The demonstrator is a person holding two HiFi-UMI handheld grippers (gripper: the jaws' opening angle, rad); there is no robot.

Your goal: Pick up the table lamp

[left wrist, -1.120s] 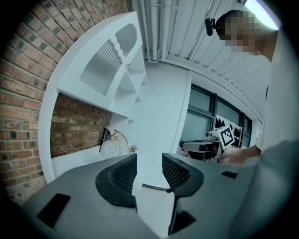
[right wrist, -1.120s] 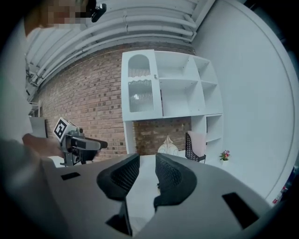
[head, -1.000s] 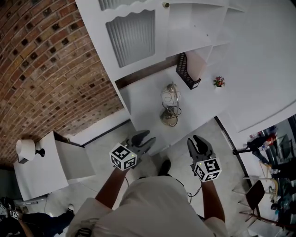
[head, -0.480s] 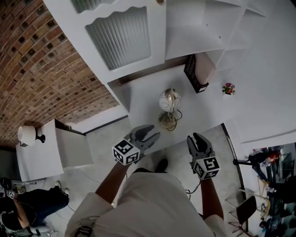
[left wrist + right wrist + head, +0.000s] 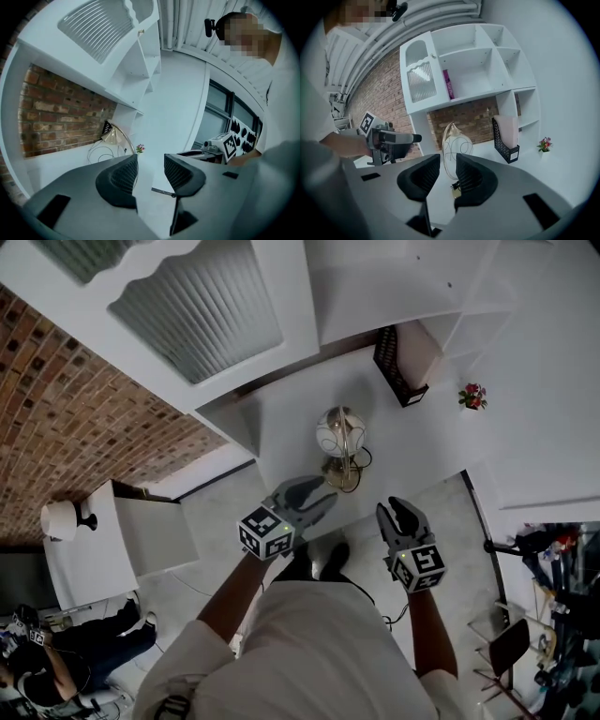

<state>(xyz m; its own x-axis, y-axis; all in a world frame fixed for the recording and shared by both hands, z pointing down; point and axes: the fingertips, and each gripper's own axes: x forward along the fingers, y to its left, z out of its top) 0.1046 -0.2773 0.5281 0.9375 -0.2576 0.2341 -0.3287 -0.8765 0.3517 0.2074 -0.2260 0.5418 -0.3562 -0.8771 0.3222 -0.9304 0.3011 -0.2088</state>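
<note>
We find the table lamp [image 5: 340, 448] upright on the desk [image 5: 281, 423], long axis vertical. Our left gripper [image 5: 323, 495] is nearer the lamp. Its empty jaws have just been spreading wide, with the lamp left of their line. Our right gripper [image 5: 394, 510] has its jaws part-spread and empty, the lamp straight ahead.

Your white surface [image 5: 281, 432] carries the table lamp [image 5: 339, 451] near its front edge, cord looped at its base, a black mesh file holder [image 5: 394, 371] back by the shelves [image 5: 375, 287], and a small flower pot [image 5: 472, 397] off right.
</note>
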